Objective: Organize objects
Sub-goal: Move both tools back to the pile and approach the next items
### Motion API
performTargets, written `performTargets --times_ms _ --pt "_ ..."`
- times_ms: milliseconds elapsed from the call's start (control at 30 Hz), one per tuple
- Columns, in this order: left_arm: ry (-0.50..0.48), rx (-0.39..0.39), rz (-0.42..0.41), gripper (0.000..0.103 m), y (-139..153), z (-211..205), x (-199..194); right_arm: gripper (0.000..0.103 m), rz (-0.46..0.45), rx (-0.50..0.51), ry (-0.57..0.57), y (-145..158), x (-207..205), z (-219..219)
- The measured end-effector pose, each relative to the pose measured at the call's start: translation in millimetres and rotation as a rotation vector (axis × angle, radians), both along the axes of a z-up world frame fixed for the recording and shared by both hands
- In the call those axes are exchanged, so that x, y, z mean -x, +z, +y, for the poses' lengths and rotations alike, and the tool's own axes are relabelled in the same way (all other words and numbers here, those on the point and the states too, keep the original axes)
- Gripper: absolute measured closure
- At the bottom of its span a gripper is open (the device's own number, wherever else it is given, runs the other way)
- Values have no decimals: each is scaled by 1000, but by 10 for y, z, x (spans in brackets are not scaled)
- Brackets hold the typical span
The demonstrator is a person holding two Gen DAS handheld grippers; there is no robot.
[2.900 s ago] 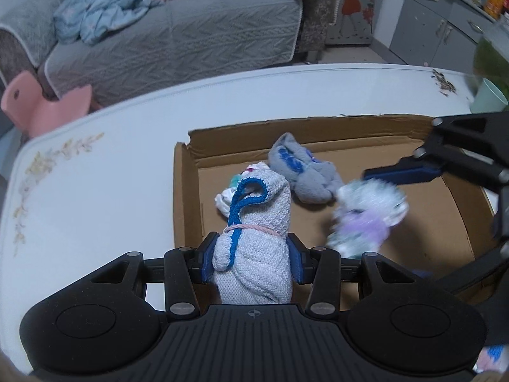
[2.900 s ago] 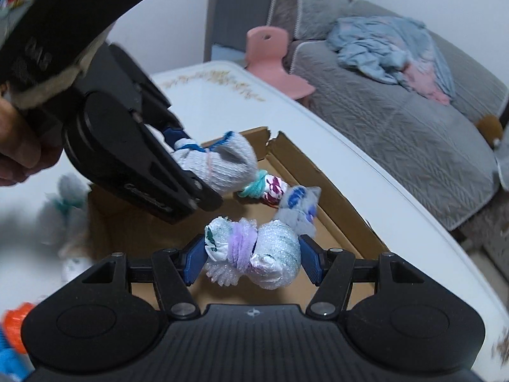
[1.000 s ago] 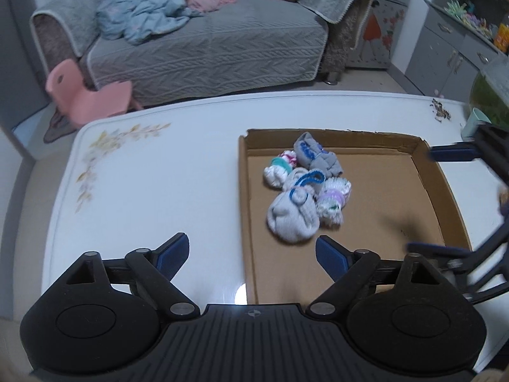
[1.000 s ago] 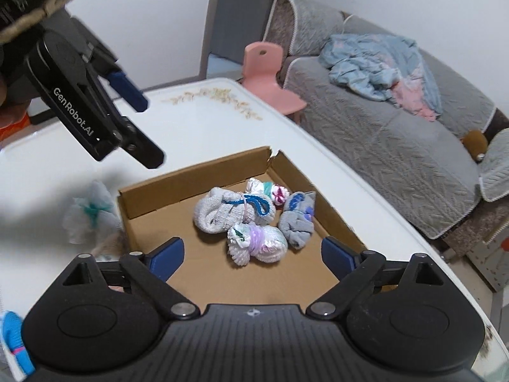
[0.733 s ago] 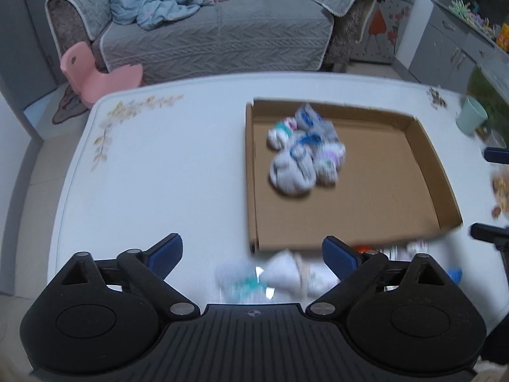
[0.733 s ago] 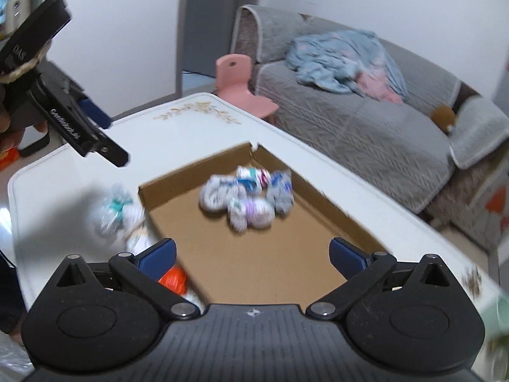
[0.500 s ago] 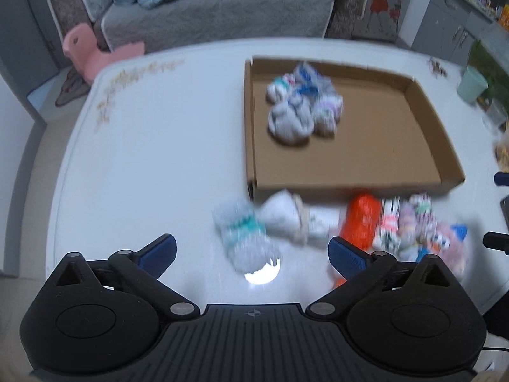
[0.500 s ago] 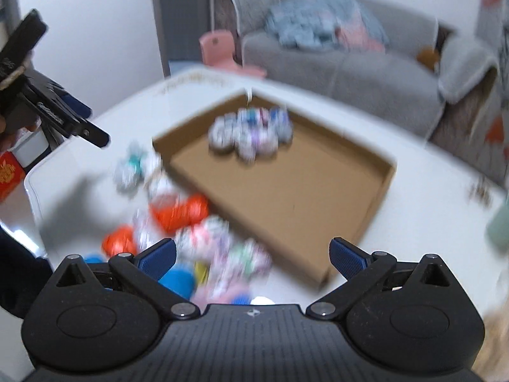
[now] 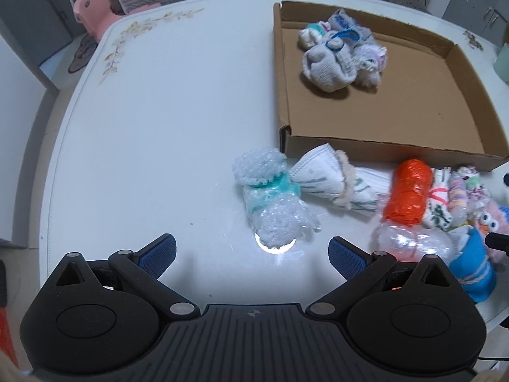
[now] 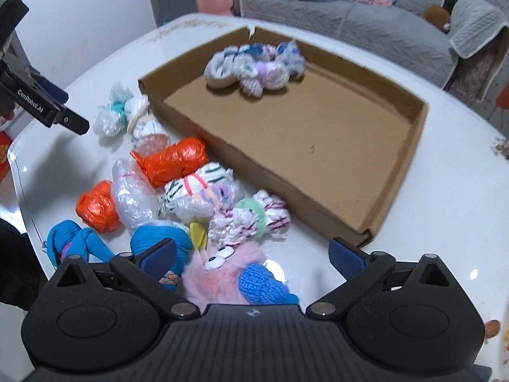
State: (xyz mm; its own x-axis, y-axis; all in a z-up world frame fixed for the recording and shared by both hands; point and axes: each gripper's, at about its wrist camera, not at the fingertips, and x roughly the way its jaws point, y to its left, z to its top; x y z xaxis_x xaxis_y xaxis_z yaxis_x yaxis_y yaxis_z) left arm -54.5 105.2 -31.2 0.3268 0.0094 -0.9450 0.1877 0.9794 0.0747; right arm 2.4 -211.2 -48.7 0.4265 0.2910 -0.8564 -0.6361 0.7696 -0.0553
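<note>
A cardboard tray [image 9: 413, 102] [image 10: 318, 146] on the white table holds several rolled sock bundles [image 9: 337, 60] [image 10: 251, 67] in its far corner. Outside its near edge lie loose bundles: a bubble-wrap roll with a teal band [image 9: 270, 200] [image 10: 111, 111], a white mask roll [image 9: 331, 181], an orange bag roll [image 9: 408, 191] [image 10: 171, 160], a striped bundle [image 10: 194, 194], a pink fuzzy toy [image 10: 229, 273] and blue socks [image 10: 73, 242]. My left gripper [image 9: 251, 254] is open and empty above the bubble-wrap roll. My right gripper [image 10: 251, 253] is open and empty over the pink toy.
The table's rounded left edge [image 9: 63, 121] drops to the floor. A pink child's chair [image 9: 92, 6] and a grey sofa [image 10: 350, 16] stand beyond the table. A pale green cup [image 9: 502, 63] sits at the far right. My left gripper also shows in the right wrist view [image 10: 38, 102].
Both grippers let go of their sock bundles in the tray, opened, and pulled back and up. They now look down on the loose bundles in front of the tray.
</note>
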Motion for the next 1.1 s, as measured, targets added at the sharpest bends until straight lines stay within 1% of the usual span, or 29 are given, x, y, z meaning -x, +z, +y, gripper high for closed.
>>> performTargets --times_ms 67,100,167,267,333,433,500,567,667,700,833,900,967,1000,1033,1067,1100 --pt "0 5 -2 1 -20 -7 -23 27 40 15 -2 -76 -12 -16" --pt "1 11 -8 1 -16 -13 -37 31 56 24 -13 -95 -27 -40" --pt "6 21 -24 1 -11 -23 -81 42 93 -4 -36 -94 -70 -126" --pt "20 30 -41 1 -34 -27 -136 43 109 -37 -67 -64 -115 -210" --pt "22 30 -36 1 -78 -33 -155 45 119 -29 -85 -81 -127 -240" --pt "5 5 -38 1 -144 -50 -171 46 134 -22 -112 -95 -131 -305" --pt "3 -2 -44 1 -179 -50 -182 43 121 -3 -138 -96 -129 -343" --pt "5 1 -48 1 -204 -48 -200 30 128 2 -169 -117 -167 -363" --pt "-2 -13 -66 1 -243 -67 -217 29 135 24 -162 -162 -147 -340" --pt "-3 -18 -68 1 -263 -72 -227 30 135 32 -151 -173 -133 -318" --pt "-8 -29 -63 2 -359 -93 -273 37 155 47 -133 -215 -115 -288" --pt "-11 -34 -67 3 -398 -97 -287 38 162 45 -134 -223 -122 -295" --pt "-7 -35 -76 3 -425 -92 -298 44 173 42 -137 -226 -125 -307" --pt "-3 -27 -86 4 -422 -85 -304 45 176 37 -139 -219 -118 -317" --pt "1 -24 -91 4 -421 -83 -314 49 182 29 -138 -208 -114 -330" --pt "3 -18 -95 7 -417 -80 -322 52 189 21 -142 -203 -118 -342" --pt "2 -5 -99 12 -409 -74 -327 53 195 15 -144 -199 -121 -354"
